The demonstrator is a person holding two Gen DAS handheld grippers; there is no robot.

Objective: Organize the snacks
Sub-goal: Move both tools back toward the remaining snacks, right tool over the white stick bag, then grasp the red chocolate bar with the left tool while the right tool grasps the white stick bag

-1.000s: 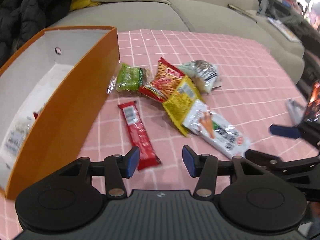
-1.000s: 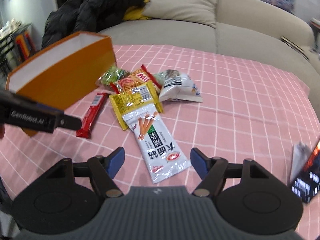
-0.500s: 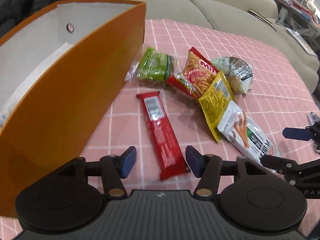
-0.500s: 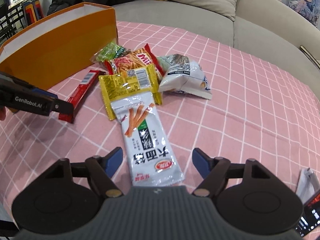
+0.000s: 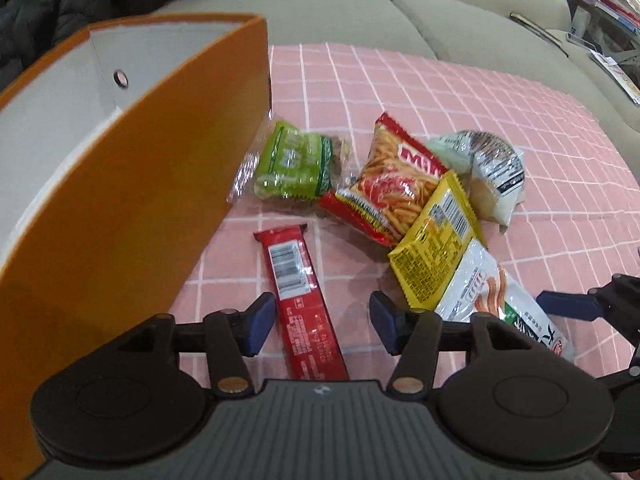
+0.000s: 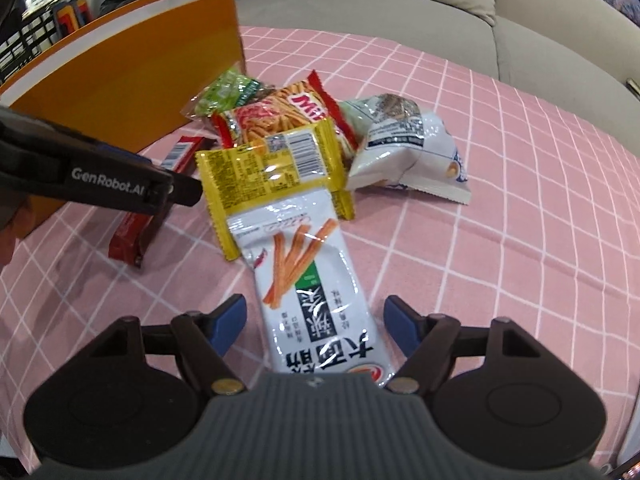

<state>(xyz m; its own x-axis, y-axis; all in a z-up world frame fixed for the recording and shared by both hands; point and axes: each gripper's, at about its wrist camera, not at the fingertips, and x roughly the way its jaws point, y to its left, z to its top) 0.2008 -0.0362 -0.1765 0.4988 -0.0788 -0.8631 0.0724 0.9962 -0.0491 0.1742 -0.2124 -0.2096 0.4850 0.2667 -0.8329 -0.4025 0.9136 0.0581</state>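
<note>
Straddling a long red foil snack bar, left gripper jaws closing, blue pads not yet touching the wrapper. Hovering over a white stick-snack pouch, right gripper spread wide, pads clear of it. Both lying on pink checked tablecloth beside the tall orange cardboard box, among yellow packet, green packet.
</note>
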